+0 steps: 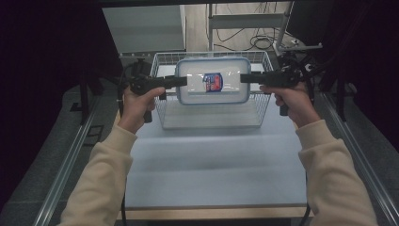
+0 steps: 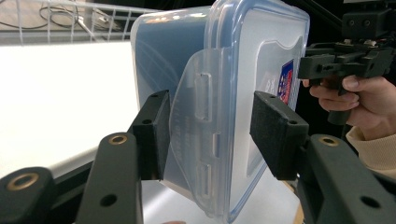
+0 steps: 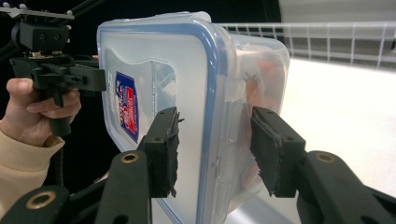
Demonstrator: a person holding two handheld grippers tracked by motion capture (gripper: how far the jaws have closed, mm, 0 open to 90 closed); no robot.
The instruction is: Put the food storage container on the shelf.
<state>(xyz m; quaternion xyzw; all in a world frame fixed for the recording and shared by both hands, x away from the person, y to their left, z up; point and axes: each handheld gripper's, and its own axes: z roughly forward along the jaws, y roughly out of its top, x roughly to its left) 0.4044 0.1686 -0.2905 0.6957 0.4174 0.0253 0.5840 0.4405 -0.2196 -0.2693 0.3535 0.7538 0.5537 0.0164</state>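
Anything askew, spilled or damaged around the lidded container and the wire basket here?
Nothing stands out. The lidded container sits level over the wire basket, its lid seated all round. The left claw and right claw straddle its opposite short ends. No spills or damage visible.

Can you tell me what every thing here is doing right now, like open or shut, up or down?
Plastic box: lid on, held up over the basket, between both grippers.
Side flap: sticking out, not snapped down.
Wire basket: standing on the table, open top.
Left gripper: jaws open around the box's end.
Right gripper: jaws open around the other end.
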